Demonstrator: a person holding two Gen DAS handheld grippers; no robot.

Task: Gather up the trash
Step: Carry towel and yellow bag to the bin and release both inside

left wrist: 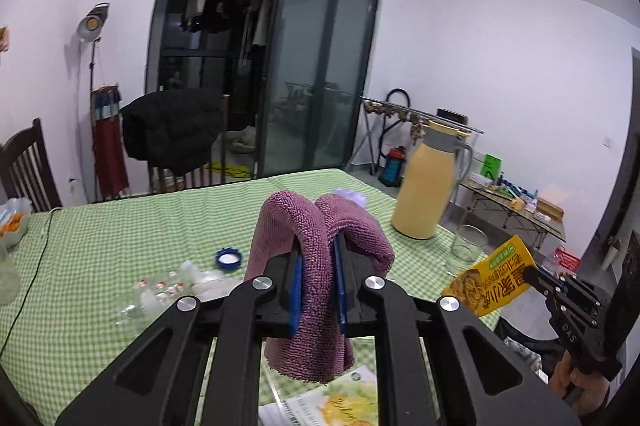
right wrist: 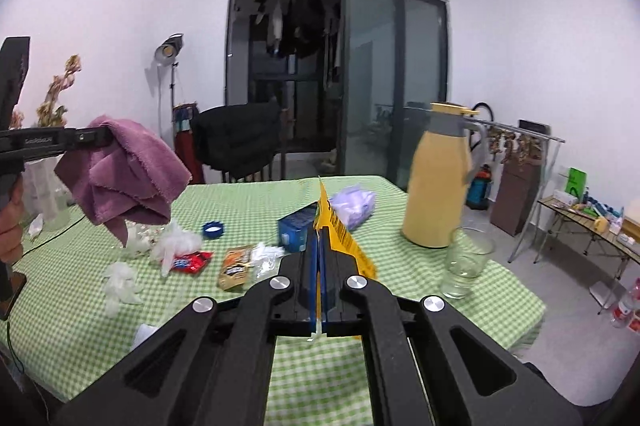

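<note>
Purple terry cloth (left wrist: 320,266) hangs pinched in the nearly shut left gripper (left wrist: 318,254), presumably for wiping, while the right gripper (right wrist: 319,246), clamped tight, lifts a yellow snack wrapper (right wrist: 340,230) clear of the checked table (right wrist: 80,326), likely bin-bound.

A flat yellow snack wrapper (right wrist: 334,226) stands on edge above the surface, pinched between blue pads. On the green-checked surface (right wrist: 400,193), left of centre, lie a red wrapper (right wrist: 192,262), an orange packet (right wrist: 236,266) and crumpled clear plastic (right wrist: 176,242); a blue cap (right wrist: 213,229) sits farther back.
</note>
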